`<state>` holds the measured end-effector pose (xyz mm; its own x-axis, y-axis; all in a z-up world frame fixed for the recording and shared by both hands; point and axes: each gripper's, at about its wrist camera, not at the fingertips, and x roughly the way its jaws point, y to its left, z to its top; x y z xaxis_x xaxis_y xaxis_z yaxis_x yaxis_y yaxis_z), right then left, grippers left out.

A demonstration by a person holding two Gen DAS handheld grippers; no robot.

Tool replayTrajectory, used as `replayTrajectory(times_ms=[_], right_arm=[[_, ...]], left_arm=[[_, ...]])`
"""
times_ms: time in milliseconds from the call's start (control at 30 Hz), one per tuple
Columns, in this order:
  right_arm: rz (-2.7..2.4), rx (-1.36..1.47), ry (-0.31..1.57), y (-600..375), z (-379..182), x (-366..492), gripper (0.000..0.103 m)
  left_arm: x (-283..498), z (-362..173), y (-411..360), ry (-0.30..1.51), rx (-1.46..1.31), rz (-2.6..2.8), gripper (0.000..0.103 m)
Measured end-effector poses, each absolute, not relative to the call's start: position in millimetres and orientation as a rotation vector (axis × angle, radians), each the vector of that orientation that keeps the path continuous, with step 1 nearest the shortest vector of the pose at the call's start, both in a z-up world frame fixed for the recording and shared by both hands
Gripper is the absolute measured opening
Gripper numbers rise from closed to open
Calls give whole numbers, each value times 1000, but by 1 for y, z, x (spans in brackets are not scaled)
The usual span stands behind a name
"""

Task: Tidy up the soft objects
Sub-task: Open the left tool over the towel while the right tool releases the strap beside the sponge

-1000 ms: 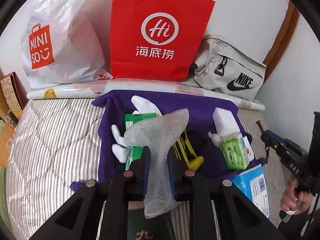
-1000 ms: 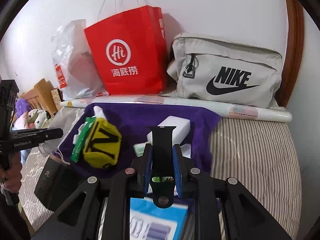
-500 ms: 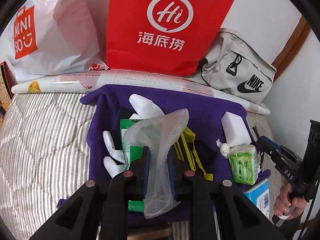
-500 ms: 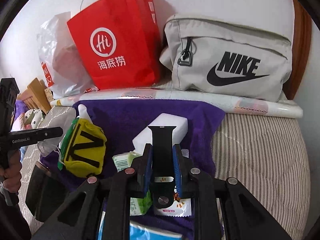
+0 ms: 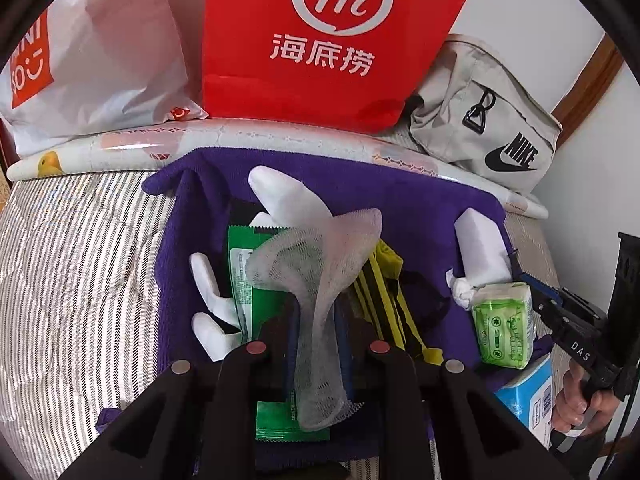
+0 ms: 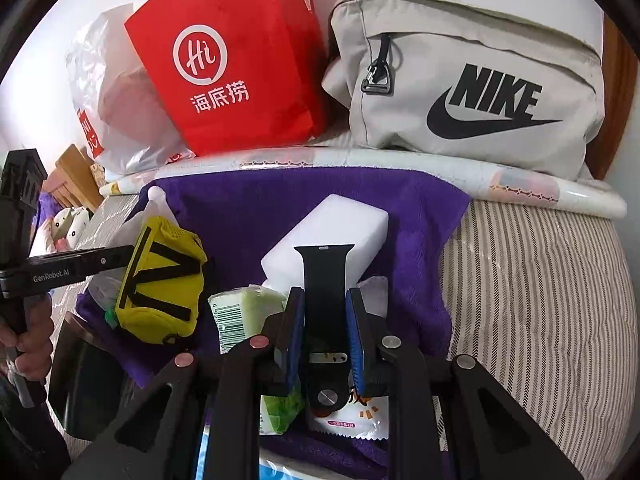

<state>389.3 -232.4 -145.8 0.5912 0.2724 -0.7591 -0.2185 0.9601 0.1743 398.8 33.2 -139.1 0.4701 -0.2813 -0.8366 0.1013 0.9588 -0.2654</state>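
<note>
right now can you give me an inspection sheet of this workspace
surface: striped mattress with a purple towel spread on it
job's things: white mesh sock in the left gripper; black watch strap in the right gripper
clutter: on the towel, white foam block, green tissue pack, yellow pouch, white gloves, green sachet
grippers: both shut on their items
cables: thin black cable by the hand at the right edge of the left view
surroundings: red paper bag, grey bag, white plastic bag, rolled sheet against the wall
</note>
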Motion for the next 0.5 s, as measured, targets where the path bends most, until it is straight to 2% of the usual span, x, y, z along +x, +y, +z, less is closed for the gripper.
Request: replayTrajectory(times_ms=[133, 300, 367, 433, 500], right_arm=[[288, 55, 907, -231, -147, 390, 21], [294, 69, 908, -234, -146, 389, 21], [291, 71, 912, -235, -146, 388, 21], [288, 79, 916, -237, -145, 387, 24], [281, 89, 914, -239, -143, 386, 34]], left_arm=[[400, -140, 30, 1061, -177, -235, 20], [399, -140, 31, 1067, -184, -246, 28], [397, -137, 33, 1059, -197, -262, 42], [394, -133, 33, 1047, -189, -255, 51], [391, -128, 32, 1034, -170, -249, 52]])
